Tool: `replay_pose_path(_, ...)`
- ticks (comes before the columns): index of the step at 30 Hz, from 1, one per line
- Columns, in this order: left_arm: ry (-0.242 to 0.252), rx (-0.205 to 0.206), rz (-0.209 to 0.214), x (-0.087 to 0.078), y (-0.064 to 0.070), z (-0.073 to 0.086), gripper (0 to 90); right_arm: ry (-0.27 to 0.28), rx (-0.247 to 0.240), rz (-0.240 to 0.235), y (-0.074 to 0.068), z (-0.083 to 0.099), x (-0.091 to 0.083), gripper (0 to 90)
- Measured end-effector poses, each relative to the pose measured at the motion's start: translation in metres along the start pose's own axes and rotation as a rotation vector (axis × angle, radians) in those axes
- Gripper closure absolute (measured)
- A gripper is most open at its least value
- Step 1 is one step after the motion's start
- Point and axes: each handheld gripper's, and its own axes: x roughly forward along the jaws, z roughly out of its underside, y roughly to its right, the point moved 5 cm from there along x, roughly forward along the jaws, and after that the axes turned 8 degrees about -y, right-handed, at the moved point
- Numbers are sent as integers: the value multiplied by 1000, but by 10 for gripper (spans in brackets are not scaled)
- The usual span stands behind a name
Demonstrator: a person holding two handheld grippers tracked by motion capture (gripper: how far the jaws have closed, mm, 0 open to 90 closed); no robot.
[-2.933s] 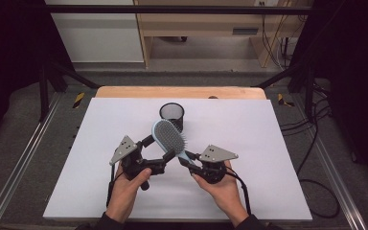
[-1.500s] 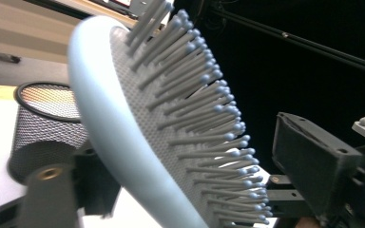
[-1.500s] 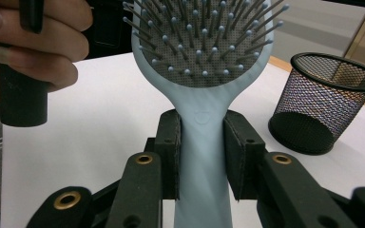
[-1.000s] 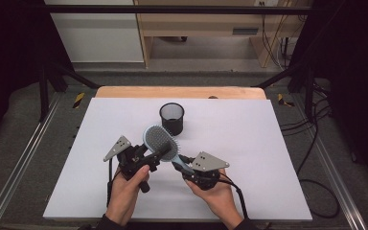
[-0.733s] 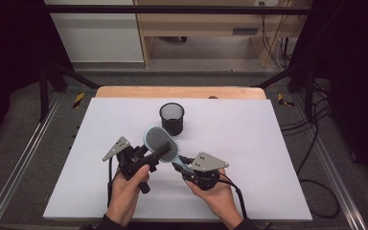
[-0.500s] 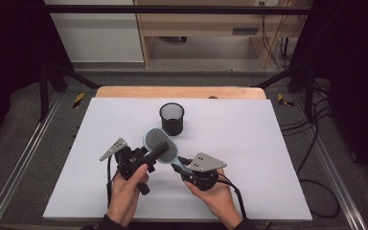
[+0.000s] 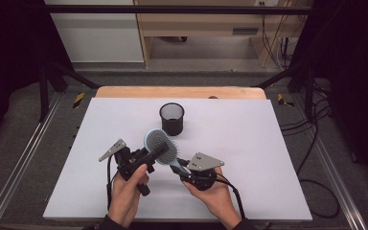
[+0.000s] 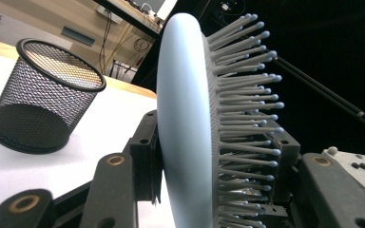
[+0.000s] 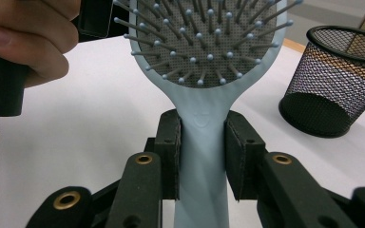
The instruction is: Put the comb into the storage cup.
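A light blue hairbrush (image 7: 161,143) is held above the white table (image 7: 249,143) between both grippers, bristles up toward the camera. My right gripper (image 7: 178,166) is shut on its handle; in the right gripper view the pads (image 9: 171,156) press both sides of the handle (image 9: 202,142). My left gripper (image 7: 154,151) is shut across the brush head. In the left gripper view one jaw lies against the smooth back of the head (image 8: 185,118) and the other meets the bristle tips (image 8: 271,152). A black mesh cup (image 7: 172,119) stands upright just beyond the brush.
The mesh cup (image 8: 43,99) is empty and stands near the middle of the table, also at the right in the right gripper view (image 9: 337,80). A wooden strip (image 7: 182,92) runs along the far edge. Cables (image 7: 311,143) hang off the right side.
Both hands and the brush have drifted toward the near left, away from the cup. The left gripper has turned and now clamps the brush head.
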Motion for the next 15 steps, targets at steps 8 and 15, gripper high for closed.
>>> replay_pose_path(8,6,22,-5,-1,0,0,522,-3,34,-11,1,1,1,619)
replay_pose_path(15,55,10,-23,-11,-8,-9,522,28,73,-5,6,-4,-3,398)
